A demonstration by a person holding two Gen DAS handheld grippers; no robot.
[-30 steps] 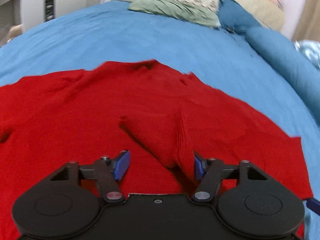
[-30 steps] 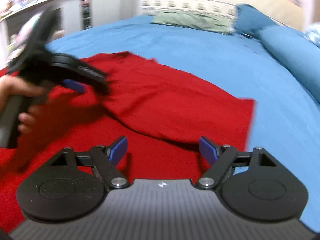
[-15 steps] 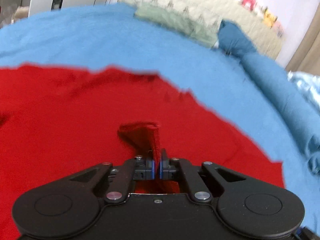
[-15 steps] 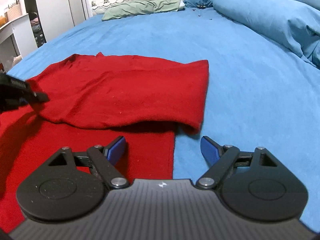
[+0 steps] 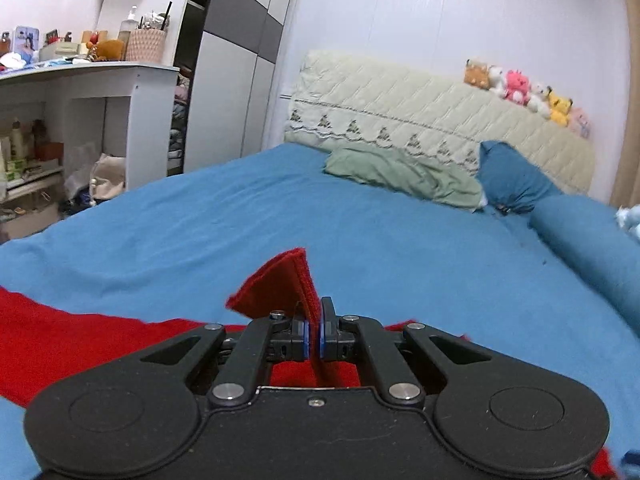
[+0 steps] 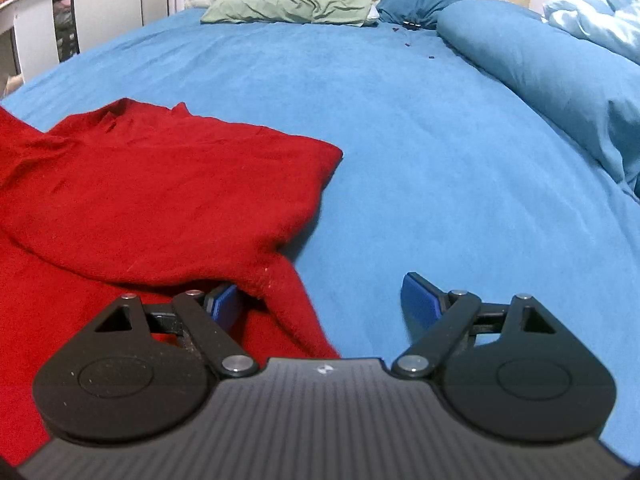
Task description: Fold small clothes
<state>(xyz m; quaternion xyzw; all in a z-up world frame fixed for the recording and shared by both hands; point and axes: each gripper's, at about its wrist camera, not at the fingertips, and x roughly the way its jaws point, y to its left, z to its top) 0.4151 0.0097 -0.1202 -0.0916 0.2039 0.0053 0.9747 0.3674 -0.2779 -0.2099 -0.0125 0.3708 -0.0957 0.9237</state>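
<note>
A red knit garment lies on the blue bed sheet, one part folded over itself. My left gripper is shut on a fold of the red garment and holds it lifted above the bed, the cloth standing up between the blue pads. My right gripper is open and low over the bed. Its left blue fingertip sits under the garment's right edge, and its right fingertip is over bare sheet. A red strip of cloth runs between the fingers.
A green pillow and a dark blue pillow lie at the headboard. A rolled blue duvet lies along the right. A white desk with clutter stands to the left of the bed.
My left gripper closed on a fold of the red garment and has lifted it up. My right gripper has moved down to the garment's right edge, still open.
</note>
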